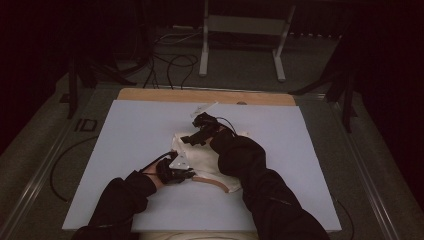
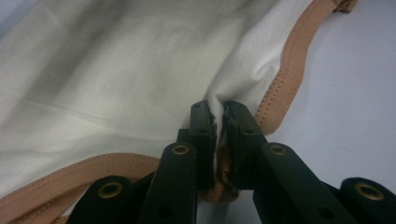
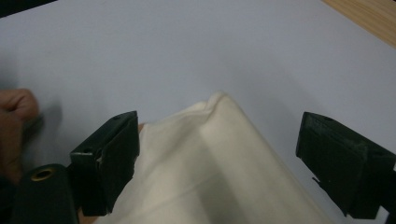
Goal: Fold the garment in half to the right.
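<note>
A cream cloth (image 1: 207, 159) with a tan trim (image 1: 220, 183) lies crumpled at the middle of the pale board (image 1: 125, 150). My left gripper (image 1: 187, 174) is at its near left edge. In the left gripper view, the left gripper (image 2: 219, 119) is shut on a pinched fold of the cloth (image 2: 116, 70) just inside the tan trim (image 2: 289, 60). My right gripper (image 1: 189, 139) hovers over the cloth's far left part. Its jaws are open in the right gripper view, where the right gripper (image 3: 219, 125) straddles a raised corner of the cloth (image 3: 219, 182) without touching it.
The board rests on a wooden tabletop (image 1: 200, 95), whose bare strip shows along the far side. Part of a hand (image 3: 14, 121) shows at the left of the right gripper view. Cables (image 1: 170, 65) and a metal stand (image 1: 240, 30) are on the floor beyond.
</note>
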### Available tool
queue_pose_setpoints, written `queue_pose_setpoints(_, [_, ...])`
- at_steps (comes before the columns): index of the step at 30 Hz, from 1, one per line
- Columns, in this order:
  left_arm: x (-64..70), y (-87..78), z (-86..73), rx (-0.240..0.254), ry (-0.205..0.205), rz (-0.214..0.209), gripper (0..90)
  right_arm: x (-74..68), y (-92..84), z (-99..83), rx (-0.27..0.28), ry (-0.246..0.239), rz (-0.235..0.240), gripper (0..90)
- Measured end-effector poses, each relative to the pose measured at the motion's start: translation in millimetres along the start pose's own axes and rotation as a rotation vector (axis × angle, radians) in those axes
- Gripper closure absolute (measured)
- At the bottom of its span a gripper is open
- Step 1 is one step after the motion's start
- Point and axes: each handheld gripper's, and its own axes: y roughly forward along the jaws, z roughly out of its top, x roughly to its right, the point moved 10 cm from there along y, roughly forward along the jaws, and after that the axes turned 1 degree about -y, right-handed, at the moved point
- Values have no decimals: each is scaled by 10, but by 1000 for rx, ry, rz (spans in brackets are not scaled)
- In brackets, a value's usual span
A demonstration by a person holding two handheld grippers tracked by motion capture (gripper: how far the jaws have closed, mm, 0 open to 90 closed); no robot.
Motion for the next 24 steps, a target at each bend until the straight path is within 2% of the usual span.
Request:
queue_pose_setpoints(8, [4,-3,-3,-2,8,4,826,-19,249,75,5,30,7,134])
queue_pose_setpoints(9, [5,-6,-4,-3,13,4,826,-12,320,78,-14,21,-5,167])
queue_pose_setpoints(14, [19,-11,0,1,25,4,826,38,449,108,-31,28,-25,308])
queue_pose_setpoints(20, [19,-30,8,7,28,4,826,61,571,137,-51,31,-21,372])
queue_pose_setpoints(21, [22,-29,5,6,26,0,826,62,587,142,-55,34,-18,408])
queue_pose_setpoints(24, [25,-27,4,8,22,-2,826,49,637,133,-66,26,-18,414])
